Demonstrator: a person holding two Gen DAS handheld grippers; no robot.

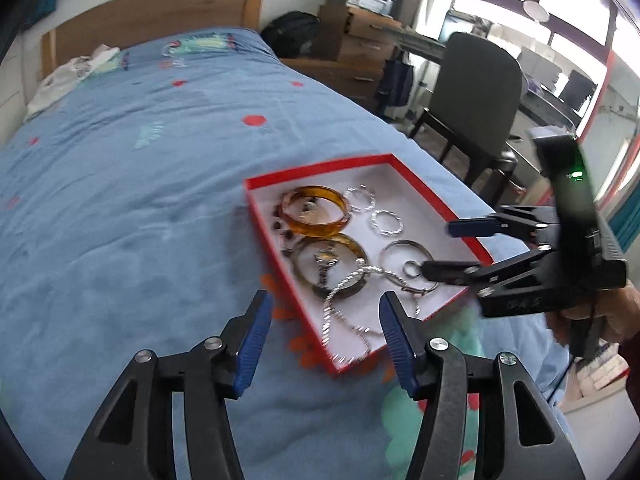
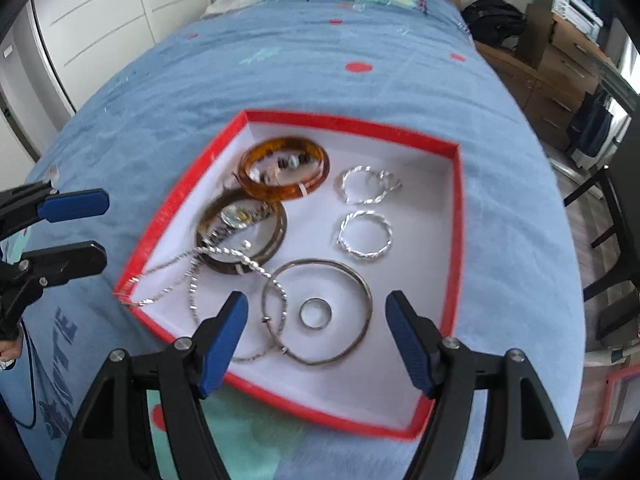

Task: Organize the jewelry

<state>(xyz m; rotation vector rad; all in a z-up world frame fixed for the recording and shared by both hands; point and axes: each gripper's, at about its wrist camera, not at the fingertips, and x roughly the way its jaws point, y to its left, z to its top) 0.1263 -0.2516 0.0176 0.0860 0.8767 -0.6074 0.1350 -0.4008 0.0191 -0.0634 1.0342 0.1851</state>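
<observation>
A blue printed bedspread [image 2: 280,80] carries a shallow red-rimmed, white-lined box [image 2: 456,216] of jewelry. The right gripper [image 2: 316,336] hovers over its near corner, jaws spread and empty, a small silver ring [image 2: 316,313] directly ahead inside a thin silver bangle [image 2: 362,280]. The left gripper [image 1: 326,334], likewise spread and empty, stands farther off.

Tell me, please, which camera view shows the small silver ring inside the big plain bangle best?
The right wrist view: the small silver ring lies whole and unobstructed inside the plain bangle, between the open right claw fingers. In the left wrist view the ring is small, and the right claw's lower finger partly covers it.
</observation>
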